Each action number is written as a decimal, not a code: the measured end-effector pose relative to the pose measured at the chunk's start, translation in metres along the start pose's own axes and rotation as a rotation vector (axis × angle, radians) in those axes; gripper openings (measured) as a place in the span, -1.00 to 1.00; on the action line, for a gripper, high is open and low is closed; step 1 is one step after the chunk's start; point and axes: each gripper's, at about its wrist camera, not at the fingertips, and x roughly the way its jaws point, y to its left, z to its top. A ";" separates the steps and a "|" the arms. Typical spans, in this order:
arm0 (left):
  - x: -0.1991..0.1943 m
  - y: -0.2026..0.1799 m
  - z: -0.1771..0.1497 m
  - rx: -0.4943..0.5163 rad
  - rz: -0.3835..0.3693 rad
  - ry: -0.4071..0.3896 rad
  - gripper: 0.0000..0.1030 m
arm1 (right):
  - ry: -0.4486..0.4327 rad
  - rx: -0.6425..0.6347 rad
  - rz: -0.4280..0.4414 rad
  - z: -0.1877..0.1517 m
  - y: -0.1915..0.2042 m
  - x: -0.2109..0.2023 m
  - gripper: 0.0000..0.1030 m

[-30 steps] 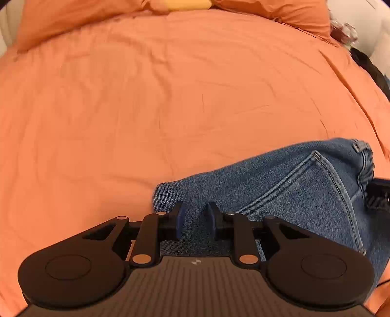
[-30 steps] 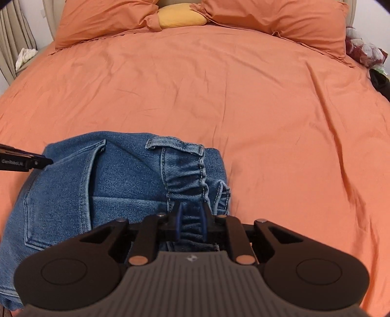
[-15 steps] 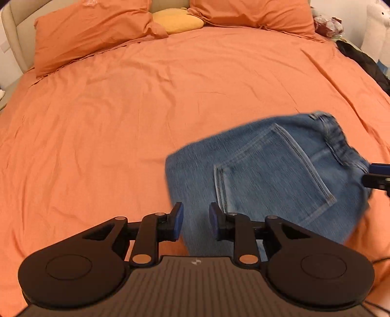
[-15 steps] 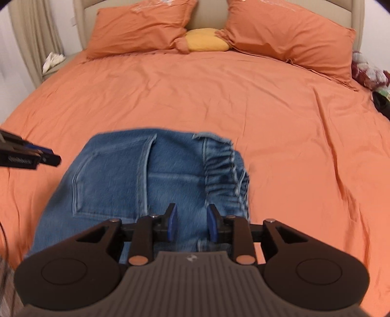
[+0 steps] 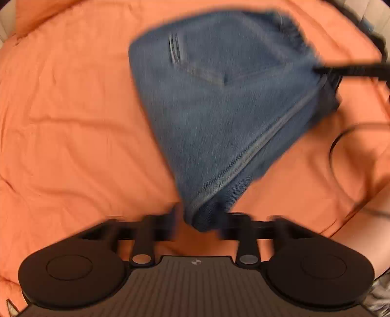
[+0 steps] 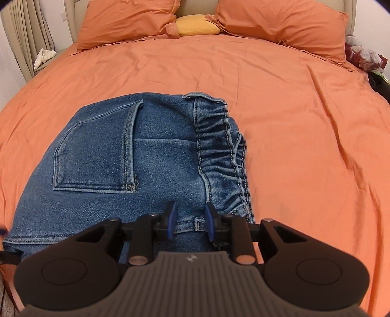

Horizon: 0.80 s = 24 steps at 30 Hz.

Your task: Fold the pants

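Blue denim pants (image 6: 146,161) lie folded into a compact bundle on the orange bedspread (image 6: 292,109), back pocket up and elastic waistband at the right. My right gripper (image 6: 190,220) is open just above the bundle's near edge, touching nothing. In the blurred left wrist view the pants (image 5: 219,97) fill the upper middle, and a folded corner reaches down between the fingers of my left gripper (image 5: 199,222), which stands wide open. The right gripper shows as a dark bar (image 5: 353,69) at the bundle's right edge.
Two orange pillows (image 6: 126,22) and a yellow cushion (image 6: 197,25) lie at the headboard. A curtain and a white cloth (image 6: 43,56) are at the far left; dark red and black items (image 6: 365,56) sit at the right bed edge.
My right gripper let go of the waistband and opened. My left gripper swung over the bundle and opened wider. The pants stay folded on the bed.
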 end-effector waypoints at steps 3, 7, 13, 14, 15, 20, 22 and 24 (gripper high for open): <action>0.013 0.007 0.002 -0.048 0.039 0.044 -0.51 | 0.000 -0.010 0.011 -0.001 -0.002 -0.001 -0.63; 0.025 -0.010 0.013 0.054 0.110 0.109 -0.48 | 0.009 -0.025 0.018 0.001 -0.003 -0.004 -0.63; -0.019 0.007 0.021 0.014 -0.012 0.011 0.26 | -0.040 0.080 0.118 0.012 -0.029 -0.030 0.35; -0.029 0.016 0.024 -0.018 -0.047 -0.025 0.33 | -0.058 0.102 0.127 0.013 -0.036 -0.034 0.45; -0.036 0.025 0.028 -0.046 -0.077 -0.060 0.34 | -0.064 0.127 0.133 0.015 -0.043 -0.035 0.49; -0.032 0.061 0.061 -0.219 -0.190 -0.196 0.61 | 0.012 0.346 0.179 0.014 -0.090 -0.006 0.65; -0.012 0.077 0.074 -0.313 -0.237 -0.213 0.61 | 0.054 0.470 0.239 0.009 -0.111 0.013 0.77; 0.009 0.086 0.082 -0.390 -0.269 -0.203 0.61 | 0.086 0.538 0.292 0.002 -0.124 0.030 0.77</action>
